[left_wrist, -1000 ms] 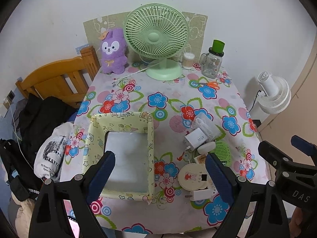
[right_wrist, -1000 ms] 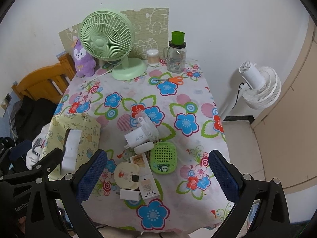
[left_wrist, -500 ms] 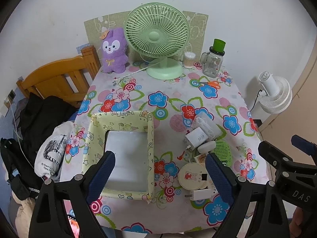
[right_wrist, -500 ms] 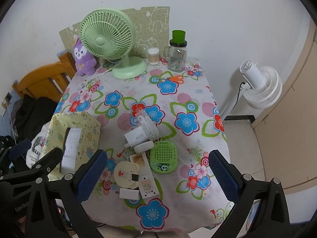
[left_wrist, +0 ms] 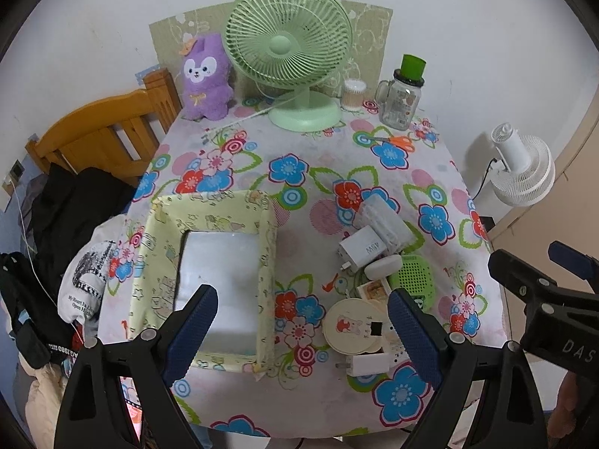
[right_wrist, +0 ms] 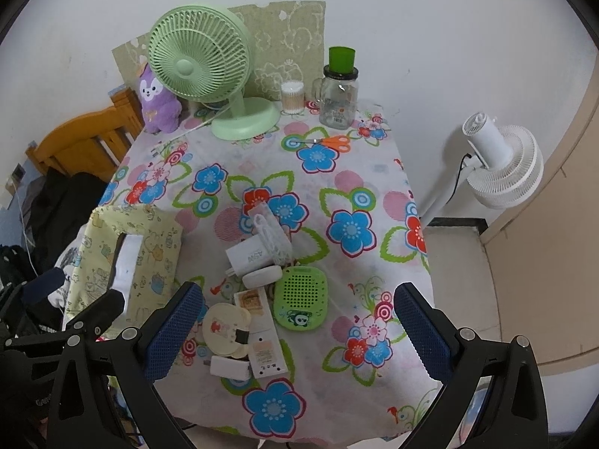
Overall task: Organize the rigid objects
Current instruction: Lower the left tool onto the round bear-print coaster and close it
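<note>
Covering most of both views, the table (left_wrist: 314, 202) in its flowered cloth fills slightly more of the picture than a second ago, and nothing on it has shifted. At its far edge, about 12 o'clock in the left wrist view, the green desk fan (left_wrist: 288, 45) stands upright with the purple plush toy (left_wrist: 206, 75) just beside it at 11 o'clock and the glass jar (left_wrist: 400, 101) with a green cap at 1 o'clock; orange-handled scissors (left_wrist: 397, 142) lie flat near the jar. The yellow fabric bin (left_wrist: 209, 269) sits open at the table's near left, at 9 o'clock from the pile, apart from it, with nothing but its pale floor showing inside. The pile of rigid objects lies at the near right, all touching or overlapping: the green perforated case (right_wrist: 299, 299), the white charger (right_wrist: 249, 256) marked 45W, the round cream disc (right_wrist: 224, 329), a white oval piece (right_wrist: 262, 277) and a small white plug (right_wrist: 230, 366) at 6 o'clock. The left gripper (left_wrist: 301, 329) hovers with fingers spread wide over the bin's near corner, holding nothing. The right gripper (right_wrist: 295, 333) hangs likewise spread and unloaded, framing the pile.
</note>
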{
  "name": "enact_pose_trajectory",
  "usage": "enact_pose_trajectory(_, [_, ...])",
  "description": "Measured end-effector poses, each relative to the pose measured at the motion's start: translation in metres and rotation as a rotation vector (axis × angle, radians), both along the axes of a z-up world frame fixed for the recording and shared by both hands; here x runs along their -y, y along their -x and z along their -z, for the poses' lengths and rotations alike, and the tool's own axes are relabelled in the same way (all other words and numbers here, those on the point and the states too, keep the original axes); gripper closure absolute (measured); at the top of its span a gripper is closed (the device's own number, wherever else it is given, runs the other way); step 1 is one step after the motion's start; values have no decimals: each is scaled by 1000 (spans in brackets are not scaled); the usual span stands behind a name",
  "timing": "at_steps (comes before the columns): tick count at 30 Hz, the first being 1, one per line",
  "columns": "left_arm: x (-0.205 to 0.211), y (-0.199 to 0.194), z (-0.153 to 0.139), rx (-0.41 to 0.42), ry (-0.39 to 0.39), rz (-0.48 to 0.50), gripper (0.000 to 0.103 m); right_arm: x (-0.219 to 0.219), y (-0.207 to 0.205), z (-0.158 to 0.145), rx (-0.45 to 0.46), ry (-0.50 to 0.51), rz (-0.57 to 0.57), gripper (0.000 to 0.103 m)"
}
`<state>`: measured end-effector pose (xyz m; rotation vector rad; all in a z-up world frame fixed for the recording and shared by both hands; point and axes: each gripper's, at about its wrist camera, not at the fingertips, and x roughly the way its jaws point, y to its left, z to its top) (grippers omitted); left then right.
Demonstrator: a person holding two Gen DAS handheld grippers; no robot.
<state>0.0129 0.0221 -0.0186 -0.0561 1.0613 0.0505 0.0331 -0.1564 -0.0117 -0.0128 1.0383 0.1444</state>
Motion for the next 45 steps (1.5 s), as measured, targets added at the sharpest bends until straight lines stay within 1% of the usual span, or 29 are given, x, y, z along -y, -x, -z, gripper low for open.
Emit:
enact_pose_trajectory(8, [27,-9,17,-30,9,45,10,10,-12,17,-41,6,-29,2])
enact_pose_trajectory(15, [42,-19,36,-69,30,55,10,17,-23,37,-79,15,-57,2])
enact_pose_trajectory(17, [44,-22,42,-78,27,56,10,17,-26,44,-88,17,-63,2])
enact_pose_trajectory(22, [48,-30,59,-113,33,45,10,20,-35,62,-119,13,-68,2])
enact_pose_trajectory(27, [53,-37,80,-149,18,39,10,20,-40,79,-143,18,-73,2])
enact_pose_trajectory(37, [54,-38,119,-232,28,21,10,20,-44,116,-212,22,-82,2])
enact_pose_trajectory(45, [52,-38,141,-273,29,9,10,14,-47,139,-249,22,-91,2])
